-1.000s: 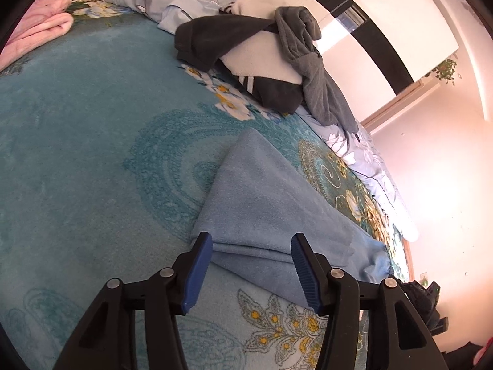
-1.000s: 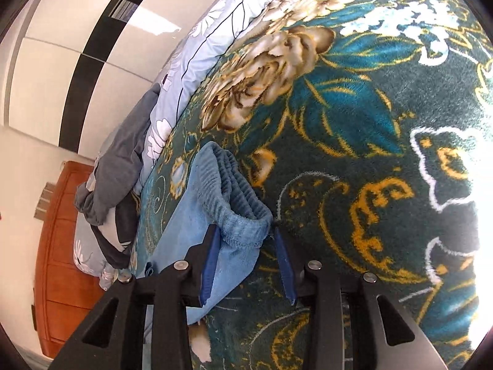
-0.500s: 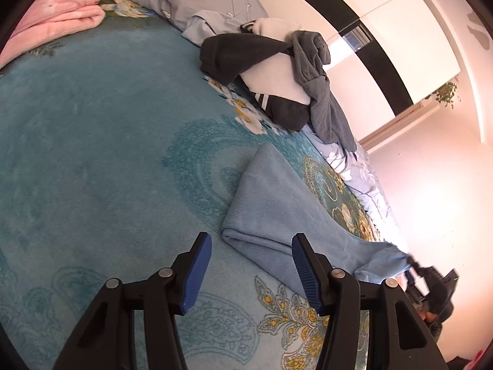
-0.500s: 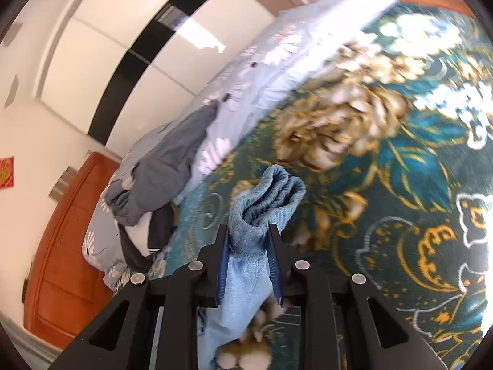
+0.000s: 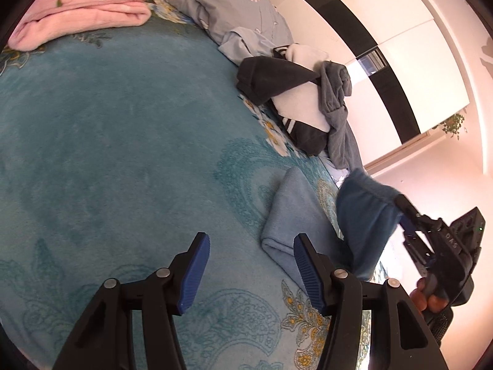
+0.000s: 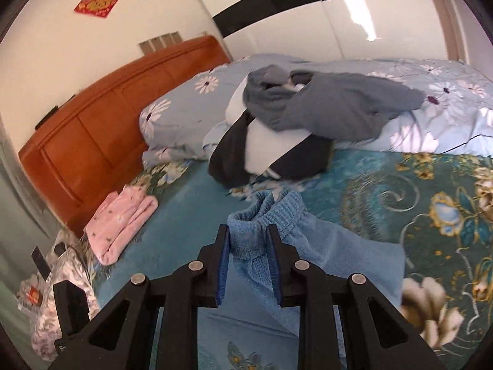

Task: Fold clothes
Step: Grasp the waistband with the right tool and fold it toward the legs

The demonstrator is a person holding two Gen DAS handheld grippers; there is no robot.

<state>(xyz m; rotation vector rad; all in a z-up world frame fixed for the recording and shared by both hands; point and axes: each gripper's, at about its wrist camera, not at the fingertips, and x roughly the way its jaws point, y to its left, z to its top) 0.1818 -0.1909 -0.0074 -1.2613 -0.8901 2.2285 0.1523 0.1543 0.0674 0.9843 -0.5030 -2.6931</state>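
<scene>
On the teal floral bedspread (image 5: pixel 107 129) lies a light blue garment (image 6: pixel 345 246), partly folded over. Right gripper (image 6: pixel 248 262) is clamped on its ribbed waistband, lifting that end. Left gripper (image 5: pixel 251 273) stands empty, jaws apart, just beside the fold.

The right gripper (image 6: pixel 248 243) closed on the waistband of the blue trousers (image 6: pixel 336 246), lifted it off the bedspread (image 5: pixel 123 141) and rolled level. That end rose over the folded part, and the right gripper came into the left wrist view. The left gripper (image 5: pixel 251 266) drew back off the trousers.
</scene>
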